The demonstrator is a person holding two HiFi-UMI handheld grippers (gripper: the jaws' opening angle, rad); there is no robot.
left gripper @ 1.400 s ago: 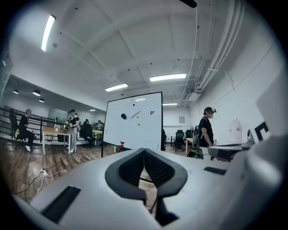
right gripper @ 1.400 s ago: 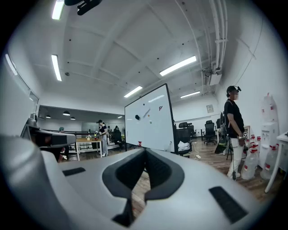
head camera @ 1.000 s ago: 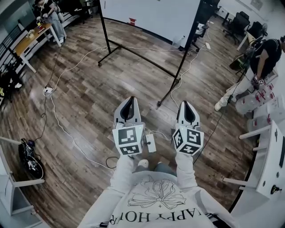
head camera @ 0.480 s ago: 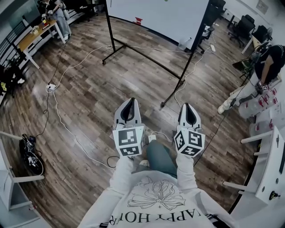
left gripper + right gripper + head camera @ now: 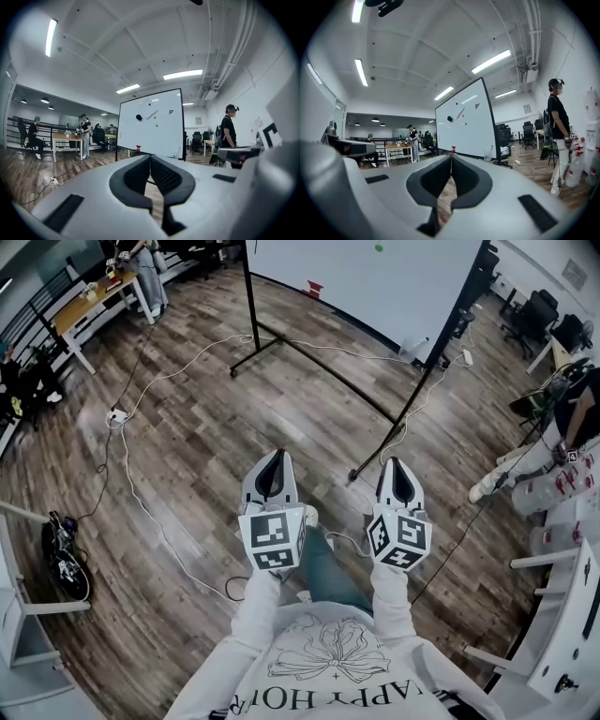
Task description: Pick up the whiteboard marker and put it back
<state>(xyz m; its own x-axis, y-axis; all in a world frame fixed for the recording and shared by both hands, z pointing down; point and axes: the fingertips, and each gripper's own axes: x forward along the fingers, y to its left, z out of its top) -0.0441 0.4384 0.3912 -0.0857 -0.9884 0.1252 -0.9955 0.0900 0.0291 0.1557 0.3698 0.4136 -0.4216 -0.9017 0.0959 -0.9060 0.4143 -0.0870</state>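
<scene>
A white whiteboard [image 5: 375,277] on a black wheeled stand stands ahead across the wood floor. In the left gripper view the whiteboard [image 5: 150,124] carries a black eraser [image 5: 138,117], a thin slanted stick [image 5: 152,114] that may be the marker, and small dots. The right gripper view shows the same whiteboard [image 5: 464,126] and stick [image 5: 460,113]. My left gripper [image 5: 272,457] and right gripper [image 5: 397,465] are held side by side at waist height, pointing at the board from well short of it. Both are shut with nothing between the jaws.
White cables and a power strip [image 5: 116,415] lie on the floor to the left. The stand's black foot [image 5: 356,474] is just ahead of the right gripper. A person [image 5: 572,418] stands at the right by white tables. A desk [image 5: 89,301] with people is at far left.
The whiteboard has come nearer and shifted right in the head view as the person walks towards it, one leg stepping forward. Both grippers stay shut and level in front of the body.
</scene>
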